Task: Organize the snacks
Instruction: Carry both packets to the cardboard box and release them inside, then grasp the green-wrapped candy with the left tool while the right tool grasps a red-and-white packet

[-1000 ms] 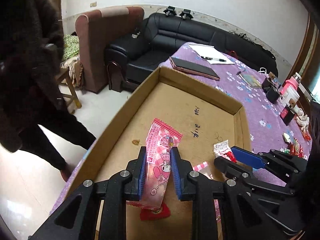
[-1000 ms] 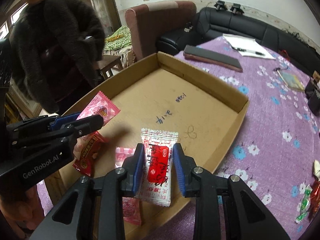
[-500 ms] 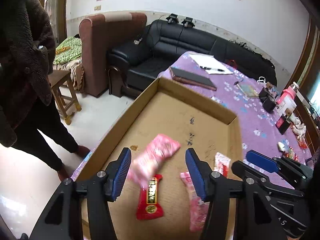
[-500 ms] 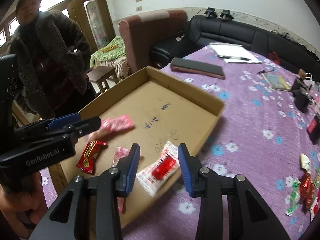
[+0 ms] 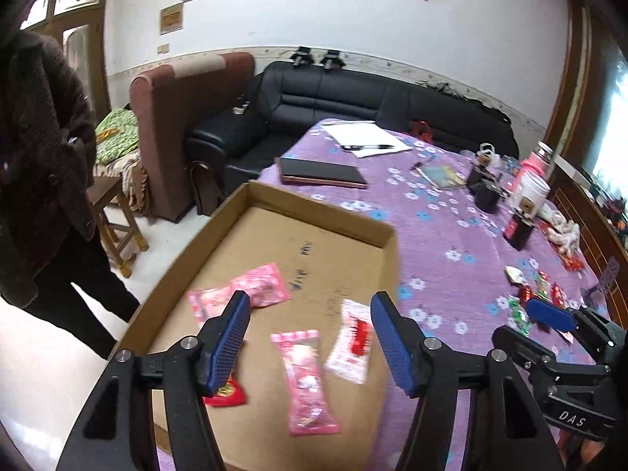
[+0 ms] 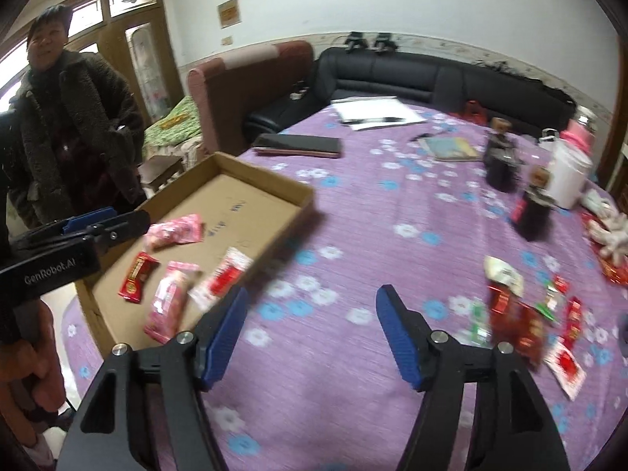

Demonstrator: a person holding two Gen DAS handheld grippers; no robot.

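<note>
Item one: we are seeing the left tongs (image 5: 310, 333) standing wide, jaws just having been opening, nothing between the pads, hanging above the near end of the cardboard tray (image 5: 314, 206).

Item two: the right tongs (image 6: 310, 329) are likewise standing wide, just having been opening, holding nothing, over bare purple flowered surface (image 6: 373, 235) right of the tray.

Item three: four snacks are lying loose on the tray floor. We are counting a pink packet (image 5: 243, 292) towards the far left, a long pink packet (image 5: 308, 386) near the middle, a white-and-red packet (image 5: 353, 341) just right of it, and a red packet (image 5: 225, 392) partly hidden behind the left tong finger.

Item four: a scatter of unsorted snacks (image 6: 522, 314) is lying on the surface well right of the tray.
</note>
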